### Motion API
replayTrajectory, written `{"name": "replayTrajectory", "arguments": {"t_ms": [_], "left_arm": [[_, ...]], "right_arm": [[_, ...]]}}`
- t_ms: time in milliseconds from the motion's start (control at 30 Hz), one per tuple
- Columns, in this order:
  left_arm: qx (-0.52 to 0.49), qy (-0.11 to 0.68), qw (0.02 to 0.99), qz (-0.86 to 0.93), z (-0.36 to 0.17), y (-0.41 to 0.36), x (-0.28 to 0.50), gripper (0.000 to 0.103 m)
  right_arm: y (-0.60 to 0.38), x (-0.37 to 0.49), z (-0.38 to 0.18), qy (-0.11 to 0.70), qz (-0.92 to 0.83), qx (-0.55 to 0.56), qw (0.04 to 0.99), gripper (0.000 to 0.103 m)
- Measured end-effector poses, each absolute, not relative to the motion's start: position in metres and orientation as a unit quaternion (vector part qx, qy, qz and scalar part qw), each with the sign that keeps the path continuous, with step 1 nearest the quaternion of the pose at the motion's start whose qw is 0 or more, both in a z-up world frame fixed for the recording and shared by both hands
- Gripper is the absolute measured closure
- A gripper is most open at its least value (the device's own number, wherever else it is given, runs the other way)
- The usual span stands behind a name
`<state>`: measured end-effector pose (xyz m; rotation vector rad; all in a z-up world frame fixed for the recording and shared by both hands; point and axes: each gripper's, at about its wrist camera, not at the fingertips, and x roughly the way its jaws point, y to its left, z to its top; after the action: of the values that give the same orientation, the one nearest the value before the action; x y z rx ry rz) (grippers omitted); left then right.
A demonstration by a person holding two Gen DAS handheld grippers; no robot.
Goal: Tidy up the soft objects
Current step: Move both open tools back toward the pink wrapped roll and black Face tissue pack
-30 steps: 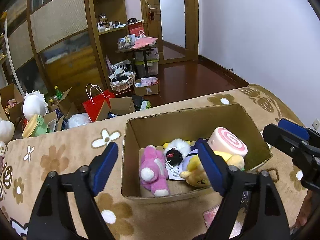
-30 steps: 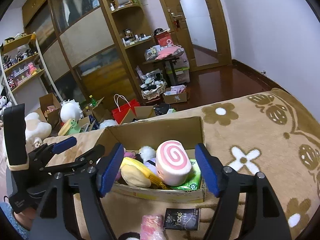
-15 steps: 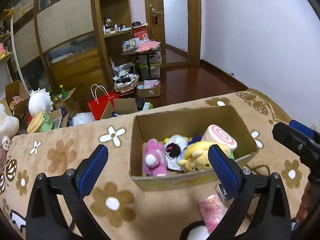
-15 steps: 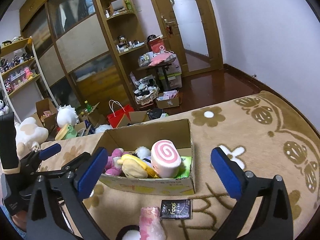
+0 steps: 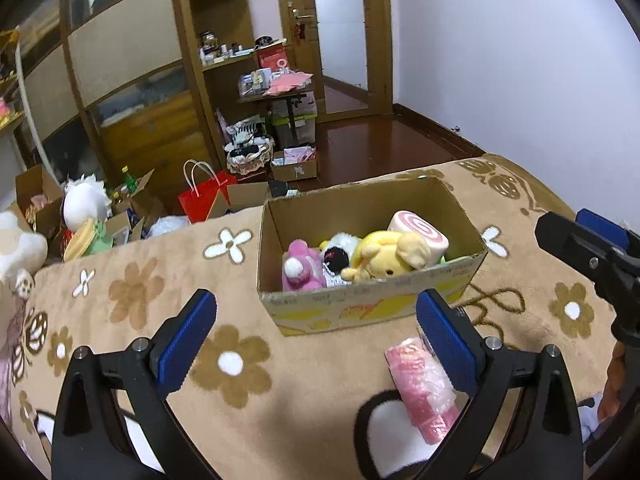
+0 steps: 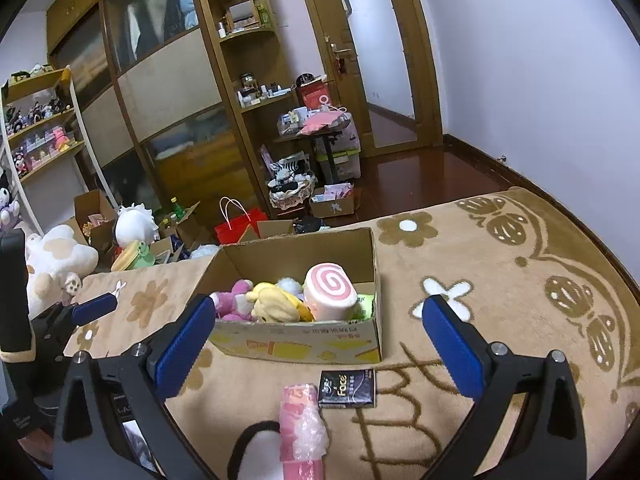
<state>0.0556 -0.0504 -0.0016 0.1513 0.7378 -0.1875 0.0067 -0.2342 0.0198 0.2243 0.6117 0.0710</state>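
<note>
A cardboard box (image 5: pixel 372 308) (image 6: pixel 296 346) stands on the tan flowered blanket (image 5: pixel 132 292). It holds a pink plush (image 5: pixel 300 266), a black-and-white plush (image 5: pixel 340 250), a yellow plush (image 5: pixel 388 256) (image 6: pixel 276 304) and a pink swirl roll plush (image 5: pixel 420 228) (image 6: pixel 330 290). A pink wrapped roll (image 5: pixel 422 388) (image 6: pixel 300 420) and a black "Face" packet (image 6: pixel 347 388) lie on the blanket in front of the box. My left gripper (image 5: pixel 316 344) is open and empty, back from the box. My right gripper (image 6: pixel 320 348) is open and empty, also back from the box.
The blanket's far edge drops to a wooden floor with a red bag (image 5: pixel 204 196), open cartons (image 5: pixel 294 168) and plush toys (image 5: pixel 84 204). Wooden shelving (image 6: pixel 240 92) and a door (image 6: pixel 380 60) stand behind. A white wall is at the right.
Both grippers have pulled back and up from the box, and their jaws have opened wider. The pink roll and black packet have come into fuller view.
</note>
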Motion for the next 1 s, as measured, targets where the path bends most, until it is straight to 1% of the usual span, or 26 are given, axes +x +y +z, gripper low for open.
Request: {"name": "replayTrajectory", "arguments": {"t_ms": [133,600,833,1000], "left_arm": [[0.056,0.376,0.921,-0.080,-0.012,-0.048,0.050,0.004],[0.084,0.398,0.911,-0.065,-0.042,-0.063,0.045,0.004],[0.036,0.437,0.895,-0.076,-0.063,-0.062,0.058,0.004],[0.027,0.448,0.890,-0.074,-0.075,-0.065,0.064,0.004]], "right_arm": [[-0.236,-0.003,0.015,0.306,0.034,0.118,0.944,0.000],[-0.252,-0.008,-0.011,0.321,-0.001,0.126,0.939,0.000],[-0.260,0.003,-0.032,0.341,-0.016,0.137,0.930,0.000],[-0.263,0.014,-0.049,0.359,-0.022,0.145,0.922,0.000]]}}
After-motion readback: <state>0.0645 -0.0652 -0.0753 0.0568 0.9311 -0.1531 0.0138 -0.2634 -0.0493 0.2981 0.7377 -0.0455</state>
